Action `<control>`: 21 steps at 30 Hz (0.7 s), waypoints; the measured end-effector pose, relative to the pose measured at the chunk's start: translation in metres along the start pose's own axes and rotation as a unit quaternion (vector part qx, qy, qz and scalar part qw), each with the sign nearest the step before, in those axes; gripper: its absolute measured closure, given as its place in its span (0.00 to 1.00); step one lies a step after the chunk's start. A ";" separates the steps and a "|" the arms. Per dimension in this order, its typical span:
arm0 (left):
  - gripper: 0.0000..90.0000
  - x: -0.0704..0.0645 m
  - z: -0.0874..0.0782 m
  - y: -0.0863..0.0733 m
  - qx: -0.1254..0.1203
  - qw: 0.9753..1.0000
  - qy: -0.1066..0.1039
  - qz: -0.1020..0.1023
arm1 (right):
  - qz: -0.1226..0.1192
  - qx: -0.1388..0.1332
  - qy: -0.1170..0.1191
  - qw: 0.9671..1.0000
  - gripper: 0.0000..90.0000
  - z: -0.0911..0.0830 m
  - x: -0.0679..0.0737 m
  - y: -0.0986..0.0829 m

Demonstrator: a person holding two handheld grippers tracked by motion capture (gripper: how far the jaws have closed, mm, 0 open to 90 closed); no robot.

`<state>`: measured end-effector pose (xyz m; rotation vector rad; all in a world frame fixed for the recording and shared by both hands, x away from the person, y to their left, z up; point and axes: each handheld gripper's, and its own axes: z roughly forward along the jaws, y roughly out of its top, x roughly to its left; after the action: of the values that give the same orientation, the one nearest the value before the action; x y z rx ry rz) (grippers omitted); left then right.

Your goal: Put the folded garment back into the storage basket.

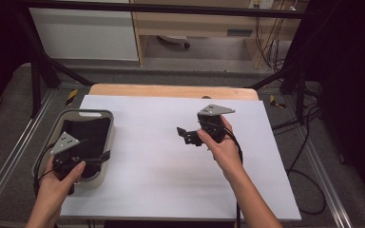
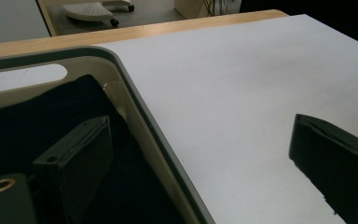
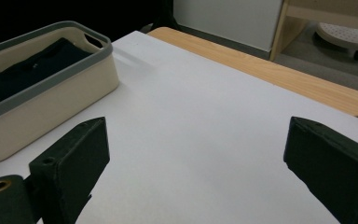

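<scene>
High view: left gripper [image 1: 86,159] hung over the near end of the beige basket [image 1: 108,124], jaws spread wide, nothing between them. Dark cloth [image 1: 89,135] lay in the basket, under and just ahead of that gripper. Right gripper [image 1: 186,134] was mid-table, well apart from the basket, jaws wide and empty, pointing left toward it. White sheet [image 1: 171,166] covered a wooden table [image 1: 171,90]; grey floor, black frame bars, cables on the right, a white cabinet behind.

Left gripper view: jaws wide apart, one over the cloth [image 2: 37,126] inside the basket, the other over the white sheet [image 2: 242,93], basket rim [image 2: 135,100] running between them. Cloth looked black, flat, finely textured. A handle slot showed in the basket's end wall.

Right gripper view: jaws wide, bare sheet [image 3: 191,140] between them. Basket [image 3: 51,93] lay ahead-left, cream wall, grey rim, cloth [image 3: 32,63] folded dark inside.
</scene>
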<state>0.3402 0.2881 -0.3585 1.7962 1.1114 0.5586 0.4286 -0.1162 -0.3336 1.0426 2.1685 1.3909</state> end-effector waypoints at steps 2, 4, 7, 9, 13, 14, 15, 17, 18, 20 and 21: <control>0.07 -0.002 0.000 -0.001 -0.002 1.000 -0.004 0.007 | 0.010 -0.003 0.000 1.000 0.08 -0.007 -0.006 -0.008; 0.07 -0.005 -0.001 -0.003 -0.002 1.000 -0.005 0.011 | 0.015 -0.004 0.001 1.000 0.08 -0.013 -0.012 -0.014; 0.07 -0.007 -0.002 -0.006 -0.001 1.000 -0.005 0.006 | 0.026 -0.009 -0.003 1.000 0.07 -0.025 -0.023 -0.024; 0.07 -0.007 -0.002 -0.007 0.000 1.000 -0.006 0.005 | 0.036 -0.014 -0.006 0.999 0.08 -0.033 -0.031 -0.031; 0.07 -0.004 -0.002 -0.011 -0.010 1.000 -0.020 -0.002 | 0.054 -0.024 -0.011 0.998 0.08 -0.045 -0.043 -0.043; 0.07 -0.004 -0.003 -0.012 -0.012 1.000 -0.016 -0.003 | 0.057 -0.026 -0.013 0.998 0.08 -0.048 -0.045 -0.046; 0.07 -0.003 -0.003 -0.013 -0.013 1.000 -0.015 -0.001 | 0.059 -0.027 -0.015 0.998 0.08 -0.050 -0.046 -0.048; 0.07 -0.003 -0.004 -0.015 -0.012 1.000 -0.011 -0.002 | 0.063 -0.028 -0.017 0.997 0.08 -0.056 -0.049 -0.052; 0.07 -0.003 -0.005 -0.016 -0.013 1.000 -0.011 -0.002 | 0.065 -0.030 -0.020 0.997 0.08 -0.059 -0.050 -0.055; 0.07 -0.002 -0.006 -0.019 -0.014 1.000 -0.011 0.002 | 0.068 -0.031 -0.023 0.997 0.08 -0.064 -0.053 -0.059; 0.08 -0.002 -0.006 -0.021 -0.016 1.000 -0.012 0.003 | 0.070 -0.031 -0.024 0.997 0.08 -0.066 -0.054 -0.061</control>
<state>0.3252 0.2926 -0.3734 1.7745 1.0757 0.5547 0.3983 -0.2127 -0.3629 1.2115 2.0386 1.4672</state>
